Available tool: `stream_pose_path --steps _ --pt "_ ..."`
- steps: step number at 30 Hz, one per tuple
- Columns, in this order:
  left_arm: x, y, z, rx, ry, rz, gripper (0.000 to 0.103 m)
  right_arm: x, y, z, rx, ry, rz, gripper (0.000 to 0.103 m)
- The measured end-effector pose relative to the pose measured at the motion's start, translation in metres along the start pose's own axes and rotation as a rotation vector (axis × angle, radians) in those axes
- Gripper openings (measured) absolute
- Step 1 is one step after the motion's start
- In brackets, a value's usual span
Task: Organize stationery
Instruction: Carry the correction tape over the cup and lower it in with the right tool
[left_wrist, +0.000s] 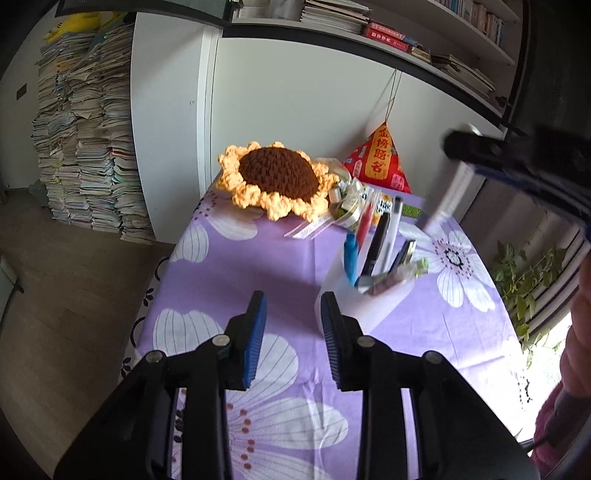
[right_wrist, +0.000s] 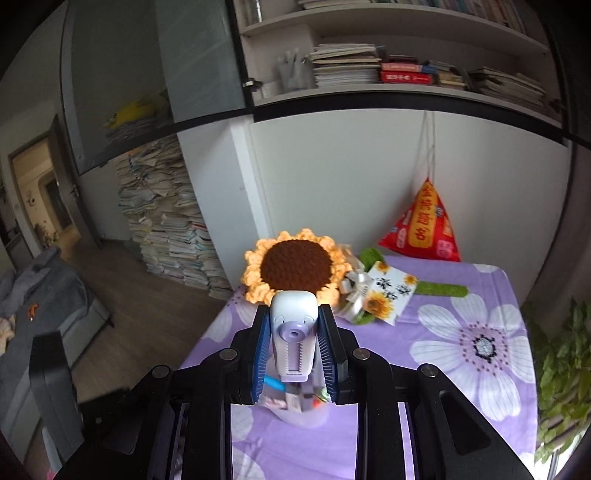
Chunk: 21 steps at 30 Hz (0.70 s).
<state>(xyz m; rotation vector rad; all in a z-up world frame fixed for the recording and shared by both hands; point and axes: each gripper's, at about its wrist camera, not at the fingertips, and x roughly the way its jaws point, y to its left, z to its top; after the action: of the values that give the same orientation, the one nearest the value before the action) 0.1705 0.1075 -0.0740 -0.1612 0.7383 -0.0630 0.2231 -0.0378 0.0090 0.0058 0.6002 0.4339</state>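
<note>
Purple tablecloth (left_wrist: 258, 266) bare beside cup (left_wrist: 354, 295)

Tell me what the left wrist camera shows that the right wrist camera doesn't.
Only the left wrist view shows the pens standing clearly in the white pen holder, the left gripper with nothing between its pads, and the right gripper from outside. Only the right wrist view shows the white and lilac correction tape clamped between the right gripper's pads, directly above the holder. Both show the crochet sunflower, the red pyramid pouch and the purple floral tablecloth.
</note>
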Motion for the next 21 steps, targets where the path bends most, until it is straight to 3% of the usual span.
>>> stream_pose_path --steps 11,21 --pt "0.002 0.009 -0.01 0.01 -0.009 -0.002 0.031 0.05 0.007 -0.011 -0.003 0.071 -0.045 0.026" --pt "0.006 0.01 -0.011 0.011 0.0 -0.005 0.032 0.06 0.004 -0.021 0.0 0.114 -0.059 0.026"
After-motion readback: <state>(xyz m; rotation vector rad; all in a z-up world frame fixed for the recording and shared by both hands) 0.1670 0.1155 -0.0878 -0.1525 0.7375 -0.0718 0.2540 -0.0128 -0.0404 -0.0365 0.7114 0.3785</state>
